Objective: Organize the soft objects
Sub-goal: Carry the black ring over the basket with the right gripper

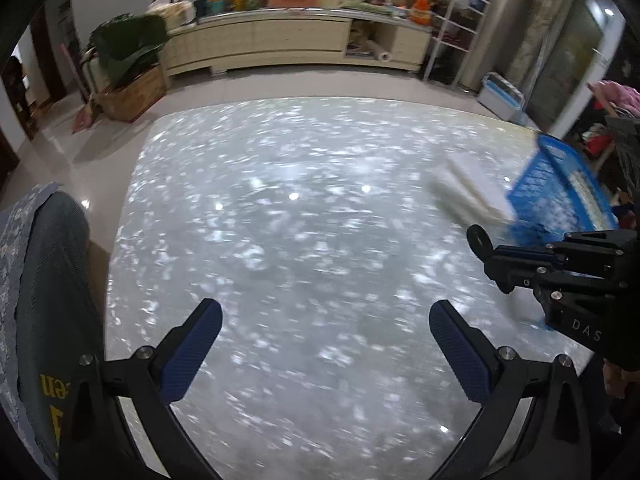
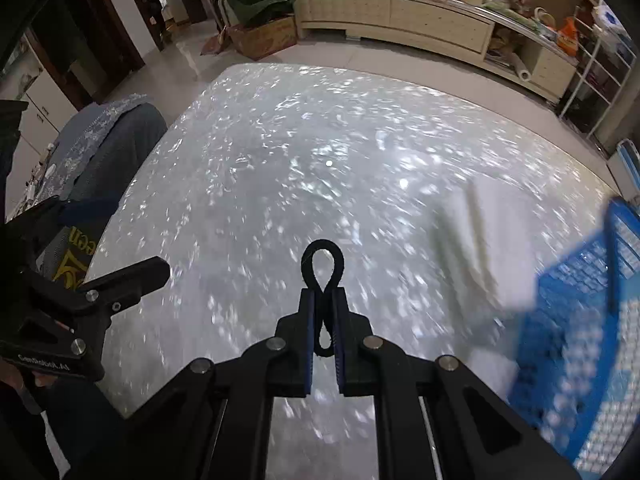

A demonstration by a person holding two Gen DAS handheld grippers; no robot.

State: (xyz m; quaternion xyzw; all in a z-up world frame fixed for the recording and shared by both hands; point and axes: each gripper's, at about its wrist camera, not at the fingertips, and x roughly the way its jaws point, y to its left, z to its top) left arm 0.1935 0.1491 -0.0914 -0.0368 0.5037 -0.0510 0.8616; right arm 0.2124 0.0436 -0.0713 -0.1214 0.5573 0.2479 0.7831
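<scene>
My right gripper (image 2: 323, 300) is shut on a black hair tie (image 2: 322, 261), whose loop sticks out past the fingertips above the speckled grey table (image 2: 280, 168). It also shows in the left wrist view (image 1: 486, 246) at the right, with the hair tie (image 1: 479, 238) at its tip. My left gripper (image 1: 325, 326) is open and empty over the near part of the table (image 1: 300, 220). A blue plastic basket (image 2: 592, 320) stands at the right, beside a white folded cloth (image 2: 496, 240). In the left wrist view the basket (image 1: 560, 196) and cloth (image 1: 468, 192) are blurred.
A chair draped with grey-blue cloth (image 1: 44, 280) stands at the table's left edge. A long cream cabinet (image 1: 260, 40) with clutter on top runs along the far wall. A cardboard box (image 1: 132, 92) with a green bag sits on the floor.
</scene>
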